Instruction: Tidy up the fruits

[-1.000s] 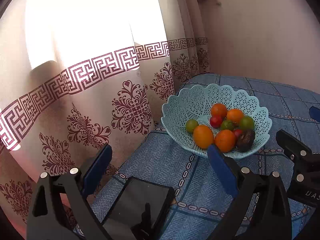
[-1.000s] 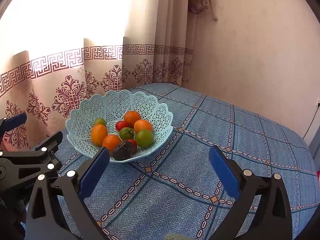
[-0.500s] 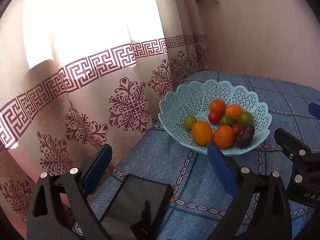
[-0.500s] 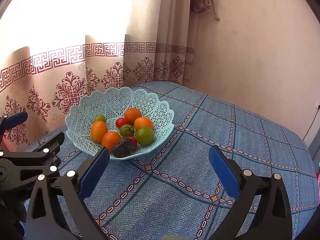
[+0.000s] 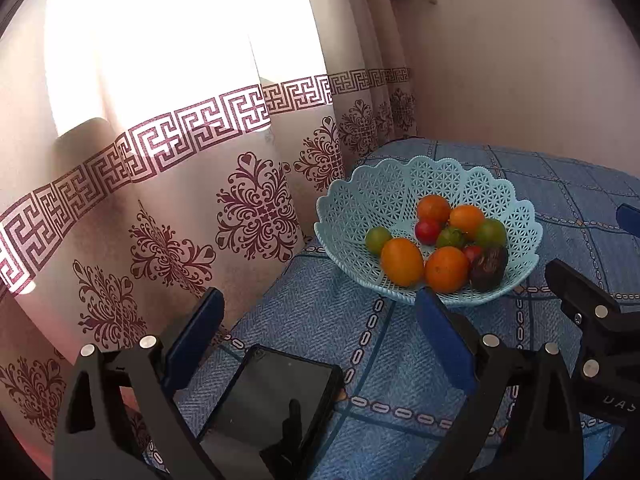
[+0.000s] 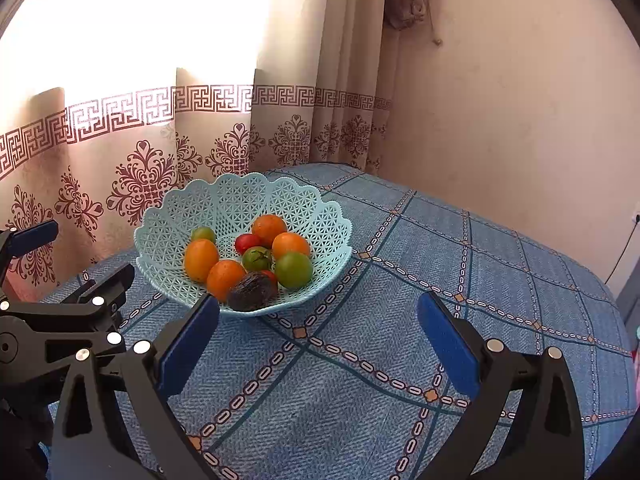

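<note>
Fruits (image 6: 256, 260) are piled in the pale-blue lattice basket (image 6: 240, 200) on the blue patterned surface (image 6: 440, 280), near the curtain (image 5: 200, 160). Left tongs (image 5: 320, 336) and right tongs (image 6: 318, 340) are held wide open, nothing gripped, short of the basket. A phone (image 5: 272, 400) is seen lying below the left tongs.
</note>
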A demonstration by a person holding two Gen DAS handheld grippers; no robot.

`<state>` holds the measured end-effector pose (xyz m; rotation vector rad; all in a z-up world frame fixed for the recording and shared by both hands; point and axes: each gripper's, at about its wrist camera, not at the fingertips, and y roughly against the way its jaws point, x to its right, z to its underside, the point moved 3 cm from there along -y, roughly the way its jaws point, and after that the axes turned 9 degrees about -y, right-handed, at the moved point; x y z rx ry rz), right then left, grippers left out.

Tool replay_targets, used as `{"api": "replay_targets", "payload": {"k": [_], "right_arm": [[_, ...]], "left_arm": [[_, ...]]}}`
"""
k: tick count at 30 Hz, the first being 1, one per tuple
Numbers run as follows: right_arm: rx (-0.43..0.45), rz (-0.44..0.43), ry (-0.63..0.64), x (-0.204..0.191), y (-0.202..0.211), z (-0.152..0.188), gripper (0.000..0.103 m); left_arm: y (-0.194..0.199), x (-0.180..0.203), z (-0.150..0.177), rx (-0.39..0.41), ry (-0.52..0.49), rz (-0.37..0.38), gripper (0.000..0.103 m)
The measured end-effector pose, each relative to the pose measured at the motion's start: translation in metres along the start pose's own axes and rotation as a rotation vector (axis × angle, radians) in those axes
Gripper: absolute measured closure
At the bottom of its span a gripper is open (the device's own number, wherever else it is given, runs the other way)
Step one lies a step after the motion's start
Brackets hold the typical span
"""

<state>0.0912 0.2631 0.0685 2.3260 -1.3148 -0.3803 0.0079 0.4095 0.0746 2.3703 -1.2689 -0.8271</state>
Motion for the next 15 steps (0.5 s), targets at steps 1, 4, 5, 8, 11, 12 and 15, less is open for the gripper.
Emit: {"api": "replay_targets", "payload": {"k": [1,4,5,8,11,12,15], "right_arm": [[0.005,0.006,0.002,0.0,0.001,0.0,0.005],[0.004,0.011,-0.007,0.003,0.0,-0.001,0.005],[-0.001,0.012,-0.011,0.004,0.0,-0.002,0.005],[-0.034,0.0,-0.037,0.008,-0.004,-0.002,0.005],[-0.06,0.007,-0.07,0.014,-0.008,-0.003,0.005],[-0.063,0.012,-0.076,0.016,-0.008,-0.003,0.005],[-0.068,0.036,-0.089,0.023,-0.006,-0.005,0.005]], "left_arm": [[0.0,0.0,0.0,0.0,0.0,0.0,0.005],[0.0,-0.001,0.0,0.0,0.002,-0.002,0.005],[0.0,-0.001,0.001,0.0,0.004,-0.002,0.005],[0.001,-0.001,0.001,0.002,0.004,0.001,0.005],[0.004,0.002,0.0,0.005,0.001,0.008,0.005],[0.005,0.003,-0.001,0.007,0.001,0.011,0.004],[0.01,0.008,-0.002,0.012,-0.005,0.022,0.003]]}}
